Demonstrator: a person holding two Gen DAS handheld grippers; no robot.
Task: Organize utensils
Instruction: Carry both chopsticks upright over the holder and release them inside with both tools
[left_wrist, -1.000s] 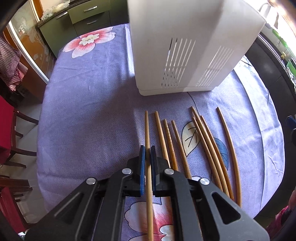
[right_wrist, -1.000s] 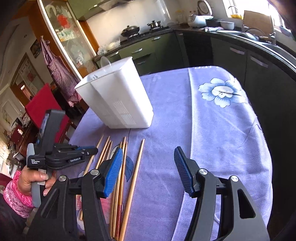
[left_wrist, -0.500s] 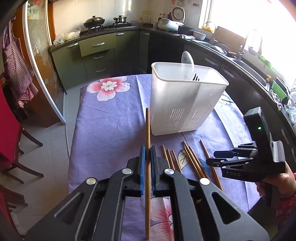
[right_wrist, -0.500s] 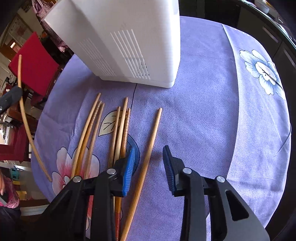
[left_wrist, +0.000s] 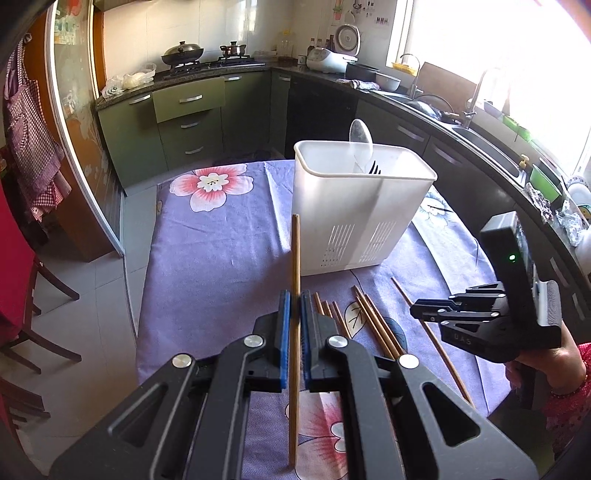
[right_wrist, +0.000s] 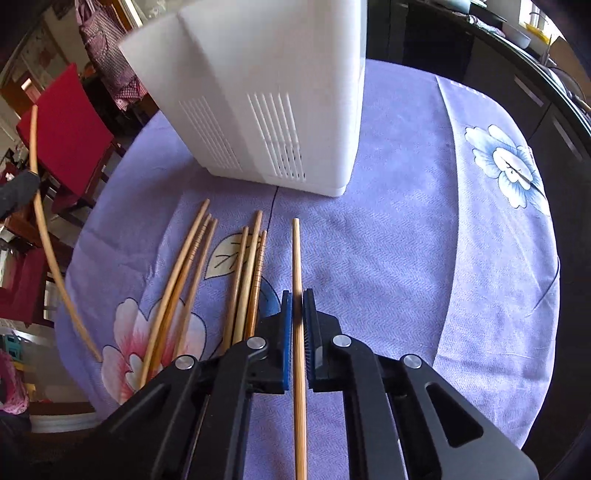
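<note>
Clamping one bamboo chopstick (left_wrist: 294, 280) lengthwise, the left tool (left_wrist: 294, 332) hovers before the white slotted plastic caddy (left_wrist: 354, 210); the right tool (right_wrist: 297, 332) pinches another chopstick (right_wrist: 296, 266), axis pointing caddyward.

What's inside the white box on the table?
Inside the white utensil holder, a clear spoon and dark fork tines poke above the rim. Its walls hide everything lower down.

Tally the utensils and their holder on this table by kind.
Chopsticks: 8 (6 loose, 1 in left gripper, 1 in right gripper)
White holder: 1
Spoon: 1
Fork: 1
Total: 11
</note>
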